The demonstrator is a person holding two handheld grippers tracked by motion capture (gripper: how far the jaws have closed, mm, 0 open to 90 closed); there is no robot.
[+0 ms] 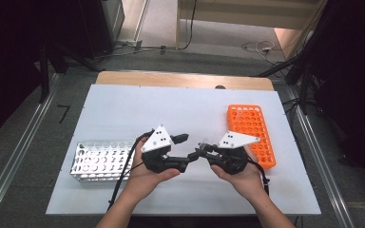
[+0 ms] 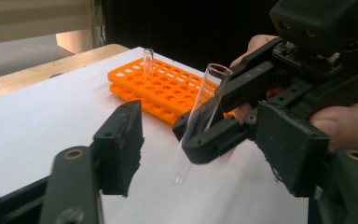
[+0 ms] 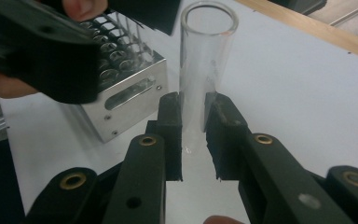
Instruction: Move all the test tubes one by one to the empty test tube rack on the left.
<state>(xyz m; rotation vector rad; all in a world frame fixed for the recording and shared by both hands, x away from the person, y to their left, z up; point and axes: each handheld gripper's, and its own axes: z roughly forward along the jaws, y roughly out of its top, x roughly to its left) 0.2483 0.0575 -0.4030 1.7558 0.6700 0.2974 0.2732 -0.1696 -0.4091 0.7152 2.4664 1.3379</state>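
Starting at the left, the steel rack [image 1: 102,160] sits at the table's [image 1: 123,104] near-left side; just beside it my left gripper [image 2: 205,154] has its jaws parted on either side of the glass tube [image 2: 200,119] without pressing it, so I call it released; the tube hangs tilted between those pads, above the white surface and clear of both racks; next, my right gripper [image 3: 193,135] is clenched on the tube's lower part, mouth end up; farthest right lies the orange rack [image 1: 252,135], with another tube [image 2: 148,63] standing in it; I judge a handover is under way; the risk is the left pads closing off-centre and levering the tilted glass out of the right grip, or both pinching hard enough to crack it
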